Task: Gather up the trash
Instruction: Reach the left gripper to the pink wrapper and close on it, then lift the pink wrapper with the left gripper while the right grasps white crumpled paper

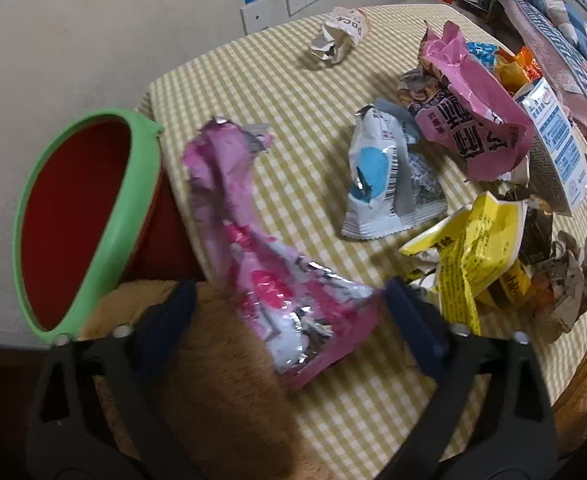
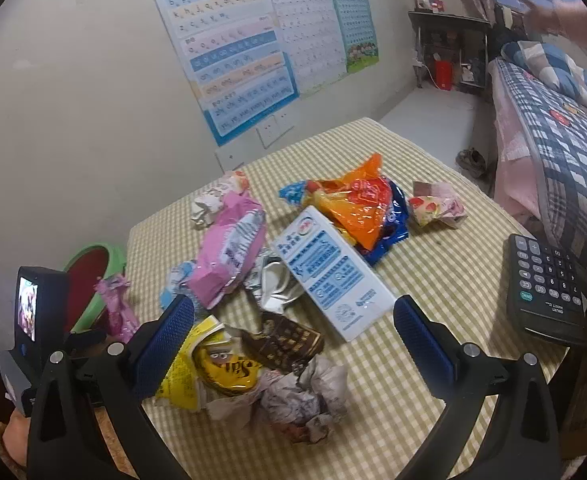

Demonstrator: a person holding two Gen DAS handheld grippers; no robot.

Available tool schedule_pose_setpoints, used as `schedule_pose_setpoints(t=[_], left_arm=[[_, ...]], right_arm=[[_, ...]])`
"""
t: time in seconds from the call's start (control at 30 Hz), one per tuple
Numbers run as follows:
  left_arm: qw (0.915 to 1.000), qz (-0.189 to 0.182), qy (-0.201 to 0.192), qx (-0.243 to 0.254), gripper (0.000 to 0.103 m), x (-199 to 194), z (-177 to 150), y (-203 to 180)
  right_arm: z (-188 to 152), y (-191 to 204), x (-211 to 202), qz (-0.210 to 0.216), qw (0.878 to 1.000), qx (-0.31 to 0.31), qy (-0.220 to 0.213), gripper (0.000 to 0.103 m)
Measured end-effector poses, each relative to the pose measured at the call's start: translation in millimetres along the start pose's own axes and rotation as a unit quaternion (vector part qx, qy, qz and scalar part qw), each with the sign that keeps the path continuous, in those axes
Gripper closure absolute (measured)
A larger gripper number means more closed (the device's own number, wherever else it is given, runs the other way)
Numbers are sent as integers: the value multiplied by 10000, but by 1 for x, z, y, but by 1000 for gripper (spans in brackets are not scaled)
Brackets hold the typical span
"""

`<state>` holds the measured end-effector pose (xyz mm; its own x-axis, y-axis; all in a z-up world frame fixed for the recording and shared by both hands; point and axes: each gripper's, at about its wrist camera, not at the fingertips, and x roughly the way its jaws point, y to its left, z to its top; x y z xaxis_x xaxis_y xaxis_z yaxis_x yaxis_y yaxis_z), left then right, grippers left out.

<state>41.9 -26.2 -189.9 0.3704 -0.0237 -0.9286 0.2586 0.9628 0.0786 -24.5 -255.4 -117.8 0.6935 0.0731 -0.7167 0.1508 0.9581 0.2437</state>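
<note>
A long pink snack wrapper (image 1: 253, 240) lies at the near left edge of the yellow-checked table (image 1: 277, 92). My left gripper (image 1: 289, 300) points down over its lower end, jaws open on either side; the left pad stands clear and the right pad sits at the wrapper's corner. A red bin with a green rim (image 1: 73, 220) stands just left of the table. My right gripper (image 2: 293, 332) is open above a brown wrapper (image 2: 285, 344), with a yellow wrapper (image 2: 213, 368) and crumpled paper (image 2: 305, 396) close by. In the right wrist view, the pink wrapper (image 2: 117, 308) shows beside the bin (image 2: 93, 276).
More trash covers the table: a white-blue carton (image 2: 329, 276), a pink bag (image 2: 229, 248), an orange and blue bag (image 2: 365, 208), a white-blue packet (image 1: 377, 172). A black calculator (image 2: 545, 288) lies at the right edge. A brown plush seat (image 1: 213, 380) is below the table's near edge. A bed (image 2: 565, 136) stands behind.
</note>
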Motion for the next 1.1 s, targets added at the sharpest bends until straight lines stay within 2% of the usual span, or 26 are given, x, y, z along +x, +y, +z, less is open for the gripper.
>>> schedule_pose_setpoints(t=[0.03,0.07,0.1,0.13,0.2,0.27,0.43,0.6,0.63,0.7,0.73,0.83,1.03,1.07,1.1], left_arm=[[10000,-34,1,-32,24,1,-1,0],[10000,-34,-14,-64,30,0,-1,2],[9999,-34,-75,-126,41,-2,-3,4],[9998,-59,-113,-183,46,-7,-4,6],[9991,-126,-250,-325,72,-12,-6,13],[9979,-365,-282,-453,94,-23,-8,19],[9969,-380,-570,-387,95,-41,-1,15],[9944,-489,-865,-347,96,-61,4,14],[9940,-499,-904,-355,96,-64,5,15],[9931,-490,-1003,-374,96,-70,8,18],[9927,-472,-1044,-382,96,-71,9,19],[9915,-403,-1171,-395,96,-76,14,23],[9886,-228,-1429,-414,96,-92,15,28],[9881,-203,-1467,-414,96,-94,15,30],[9872,-144,-1534,-413,96,-98,16,32]], right_arm=[[1,-2,2,-33,10000,-7,15,7],[3,-4,6,-107,9999,-42,34,7],[6,-7,11,-251,9996,-122,66,7],[9,-10,15,-369,9991,-193,93,7],[12,-15,27,-635,9971,-364,183,7],[14,-20,40,-758,9954,-481,333,7],[15,-22,64,-881,9919,-749,531,7],[13,-12,78,-1048,9851,-1208,633,14],[10,-10,85,-1092,9828,-1299,724,17],[8,-13,93,-988,9825,-1301,895,40],[8,-14,95,-914,9837,-1238,935,40],[9,-15,89,-748,9863,-1165,893,41],[22,0,42,-462,9939,-945,333,52],[24,3,33,-347,9950,-910,234,71],[27,8,24,-202,9958,-884,134,100]])
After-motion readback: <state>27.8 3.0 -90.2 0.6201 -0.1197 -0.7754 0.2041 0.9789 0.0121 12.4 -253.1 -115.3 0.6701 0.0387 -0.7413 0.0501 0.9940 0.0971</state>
